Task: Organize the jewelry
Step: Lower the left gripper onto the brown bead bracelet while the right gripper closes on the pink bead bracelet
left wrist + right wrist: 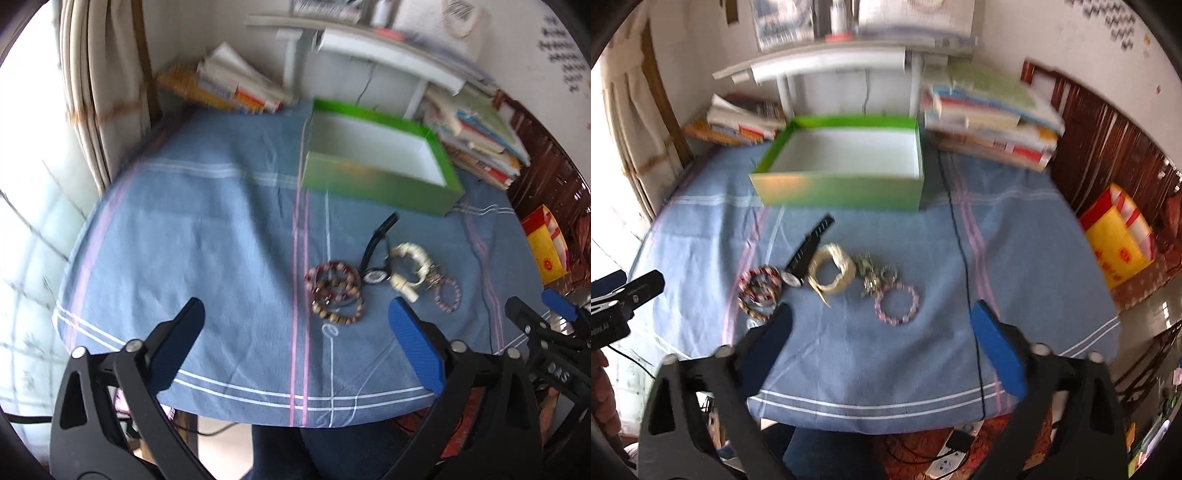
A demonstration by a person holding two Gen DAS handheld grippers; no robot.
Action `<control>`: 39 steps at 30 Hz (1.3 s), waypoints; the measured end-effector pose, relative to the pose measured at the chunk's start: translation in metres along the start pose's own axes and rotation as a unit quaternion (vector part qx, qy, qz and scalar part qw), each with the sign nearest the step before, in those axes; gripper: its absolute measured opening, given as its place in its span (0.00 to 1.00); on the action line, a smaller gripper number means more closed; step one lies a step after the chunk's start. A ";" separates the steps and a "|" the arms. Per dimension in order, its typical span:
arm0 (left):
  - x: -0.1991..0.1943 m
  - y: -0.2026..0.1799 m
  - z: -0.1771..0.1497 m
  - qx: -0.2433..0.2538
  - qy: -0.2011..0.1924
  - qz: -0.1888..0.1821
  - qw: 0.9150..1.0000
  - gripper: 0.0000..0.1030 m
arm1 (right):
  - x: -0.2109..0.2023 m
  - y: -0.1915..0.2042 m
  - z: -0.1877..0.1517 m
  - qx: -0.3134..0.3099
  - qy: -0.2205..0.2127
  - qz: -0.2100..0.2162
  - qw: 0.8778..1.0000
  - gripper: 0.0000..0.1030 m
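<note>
A pile of jewelry lies on the blue cloth: brown bead bracelets [338,291] [759,288], a black-strap watch [376,254] [809,251], a cream bangle [410,267] [831,271], metal keychain pieces [873,275] and a pink bead bracelet [448,295] [897,303]. An empty green box [380,184] [842,190] with a white inside stands behind them. My left gripper [295,317] is open and empty, held above the near cloth. My right gripper [881,321] is open and empty, just in front of the pink bracelet.
The table [184,221] is covered by a blue striped cloth. Stacks of books [236,85] [993,122] sit at the back left and back right. A white shelf [827,62] stands behind the box. A yellow bag [1119,243] sits off the table's right.
</note>
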State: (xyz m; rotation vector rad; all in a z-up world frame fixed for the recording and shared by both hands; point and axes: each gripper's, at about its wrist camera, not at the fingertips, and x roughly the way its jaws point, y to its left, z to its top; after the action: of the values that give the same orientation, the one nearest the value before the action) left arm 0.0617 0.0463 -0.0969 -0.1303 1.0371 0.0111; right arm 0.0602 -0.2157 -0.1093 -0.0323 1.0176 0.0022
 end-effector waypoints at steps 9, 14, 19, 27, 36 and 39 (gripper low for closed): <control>0.088 -0.012 -0.005 0.004 0.108 -0.018 0.994 0.57 | 0.078 -0.003 0.016 0.023 0.080 0.056 0.995 0.36; 0.117 -0.019 -0.003 0.001 0.137 -0.024 0.990 0.57 | 0.096 0.015 0.041 0.005 0.078 0.095 0.992 0.36; 0.138 -0.021 -0.001 0.001 0.161 -0.020 0.987 0.31 | 0.109 0.018 0.053 -0.003 0.090 0.093 0.992 0.36; 0.159 -0.022 0.007 0.003 0.169 -0.003 0.986 0.22 | 0.124 -0.037 0.036 0.032 0.130 0.038 0.990 0.37; 0.166 -0.021 0.017 0.000 0.168 0.011 0.986 0.29 | 0.134 -0.054 0.021 0.055 0.156 0.046 0.985 0.37; 0.169 -0.024 0.020 0.013 0.165 0.014 0.986 0.29 | 0.136 -0.050 0.023 0.046 0.155 0.050 0.986 0.37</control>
State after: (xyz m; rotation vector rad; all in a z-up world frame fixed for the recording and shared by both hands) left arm 0.1664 0.0163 -0.2293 -0.0945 1.3692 0.0017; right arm 0.1523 -0.2669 -0.2114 0.1067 1.3285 0.0425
